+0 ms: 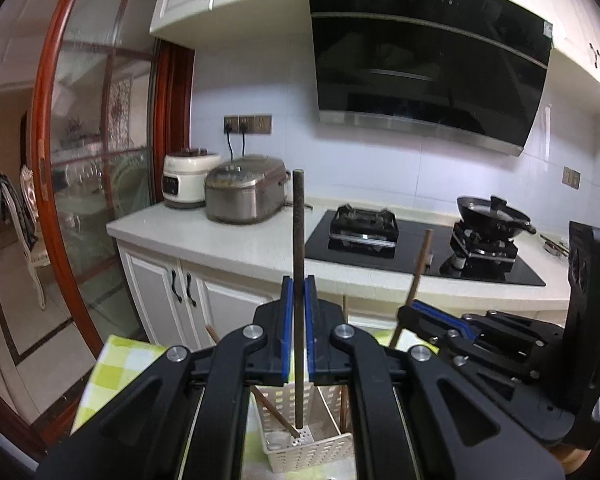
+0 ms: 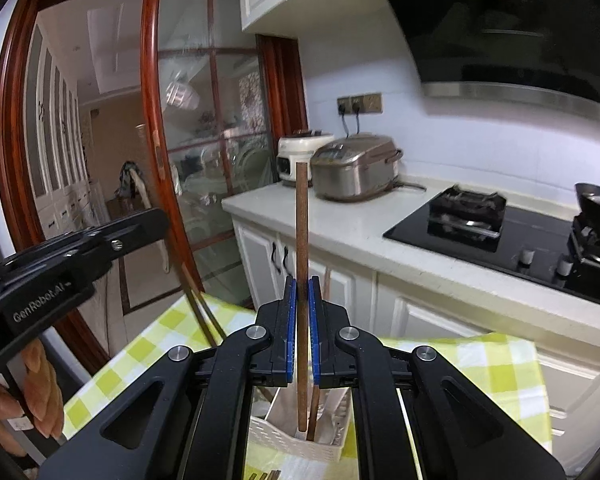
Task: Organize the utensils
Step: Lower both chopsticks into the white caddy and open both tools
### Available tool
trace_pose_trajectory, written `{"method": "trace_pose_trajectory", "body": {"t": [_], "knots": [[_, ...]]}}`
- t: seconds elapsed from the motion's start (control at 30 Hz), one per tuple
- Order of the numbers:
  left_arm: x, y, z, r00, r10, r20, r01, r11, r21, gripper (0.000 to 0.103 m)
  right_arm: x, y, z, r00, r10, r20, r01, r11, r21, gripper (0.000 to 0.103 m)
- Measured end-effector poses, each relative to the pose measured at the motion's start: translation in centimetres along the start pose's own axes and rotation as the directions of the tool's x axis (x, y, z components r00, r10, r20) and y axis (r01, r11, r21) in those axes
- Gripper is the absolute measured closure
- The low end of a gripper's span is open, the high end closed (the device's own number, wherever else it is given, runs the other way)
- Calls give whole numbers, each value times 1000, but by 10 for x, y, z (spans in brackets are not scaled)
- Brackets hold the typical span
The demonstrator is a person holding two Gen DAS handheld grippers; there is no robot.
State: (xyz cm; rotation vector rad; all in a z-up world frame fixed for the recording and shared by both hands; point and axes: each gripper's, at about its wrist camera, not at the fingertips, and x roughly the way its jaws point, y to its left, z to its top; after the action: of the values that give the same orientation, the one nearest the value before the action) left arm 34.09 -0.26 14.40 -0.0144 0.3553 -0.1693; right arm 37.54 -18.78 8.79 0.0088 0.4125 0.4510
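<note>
Left wrist view: the left gripper (image 1: 299, 320) is clamped on a dark chopstick (image 1: 298, 264), which stands upright between the blue pads, its lower end over or just inside a white perforated basket (image 1: 308, 446) that sits on the green-and-white checked tablecloth (image 1: 112, 376). Whether the tip touches the basket floor I cannot tell. At least one brown chopstick (image 1: 276, 416) already leans inside the basket. The right gripper (image 1: 440, 322) shows to the side, holding a brown chopstick (image 1: 418, 272) tilted slightly. Behind: counter with a rice cooker (image 1: 246, 190) and a gas hob (image 1: 420, 246) with a wok (image 1: 492, 212). Right wrist view: the right gripper (image 2: 303, 320) is closed on the brown chopstick (image 2: 302, 280), upright, its lower end at the mouth of the same basket (image 2: 296, 440); another brown stick stands in the basket just beside it. More sticks lie on the cloth at the bottom edge, only partly visible. Judgement: sorting is part done; two held chopsticks not yet released, loose ones left to collect.
</note>
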Motion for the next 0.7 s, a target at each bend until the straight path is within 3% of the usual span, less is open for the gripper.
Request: {"method": "trace_pose_trajectory", "body": {"t": [0.27, 0.47, 0.6, 0.7], "knots": [[36, 13, -33, 989, -29, -143, 25, 999, -27, 98, 42, -2, -17, 987, -9, -163, 9, 1000, -2, 97], [54, 28, -49, 981, -11, -195, -1, 998, -62, 97, 66, -4, -26, 982, 0, -191, 1, 1000, 9, 94], [53, 34, -54, 982, 4, -191, -16, 998, -62, 84, 71, -8, -29, 982, -8, -191, 12, 1000, 20, 92], [45, 37, -53, 985, 21, -171, -32, 997, -66, 73, 66, -11, -30, 984, -15, -176, 21, 999, 32, 84]]}}
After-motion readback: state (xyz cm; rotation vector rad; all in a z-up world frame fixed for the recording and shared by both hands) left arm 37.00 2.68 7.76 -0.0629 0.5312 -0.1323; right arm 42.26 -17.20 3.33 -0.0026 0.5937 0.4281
